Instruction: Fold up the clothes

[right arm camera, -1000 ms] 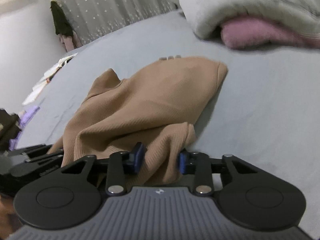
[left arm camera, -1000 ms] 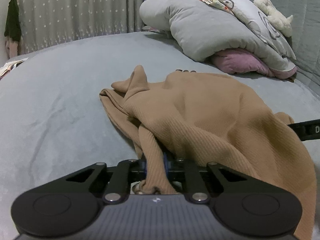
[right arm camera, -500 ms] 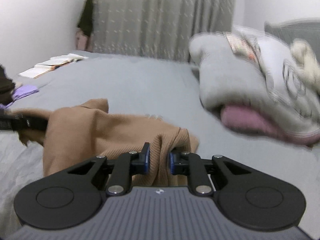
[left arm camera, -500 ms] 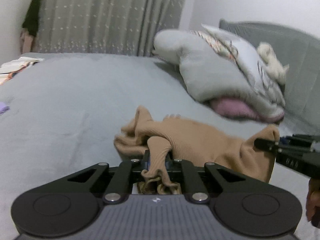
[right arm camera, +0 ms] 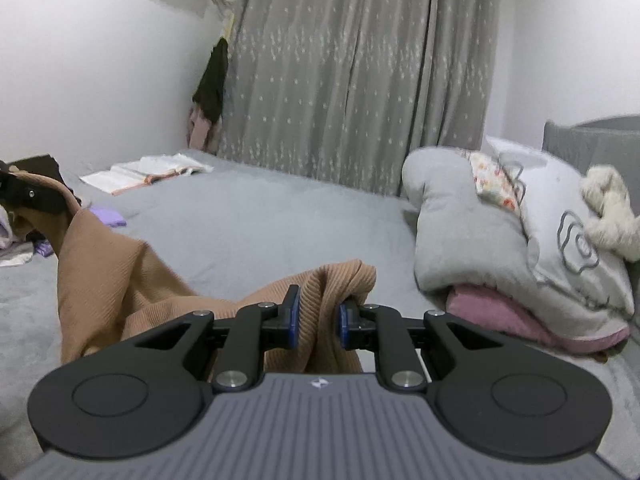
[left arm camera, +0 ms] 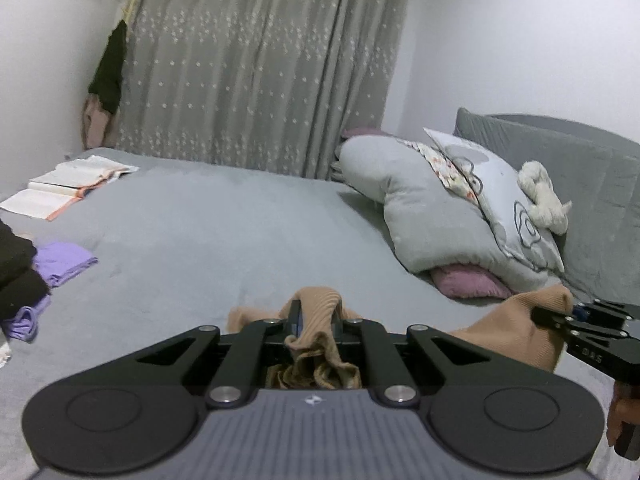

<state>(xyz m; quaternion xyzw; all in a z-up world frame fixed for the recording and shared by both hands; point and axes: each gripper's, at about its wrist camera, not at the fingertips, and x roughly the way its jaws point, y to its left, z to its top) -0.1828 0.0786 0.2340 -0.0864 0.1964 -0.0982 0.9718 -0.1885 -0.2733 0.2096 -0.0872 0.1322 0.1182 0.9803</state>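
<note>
We see a tan ribbed garment [right arm camera: 120, 280] lifted above the grey bed [left arm camera: 248, 240] — one bunched edge clamped in our left gripper [left arm camera: 316, 324], another pinched between the blue pads of our right gripper [right arm camera: 316, 316], cloth sagging between them.

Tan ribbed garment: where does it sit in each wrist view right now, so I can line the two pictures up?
Left wrist: the tan ribbed garment is bottom centre, pinched in the left gripper, stretching right to the right gripper.
Right wrist: it fills lower left to centre, pinched in the right gripper; the left gripper holds it at the left edge.
Shared landmark: the grey pillow pile, at right.
</note>
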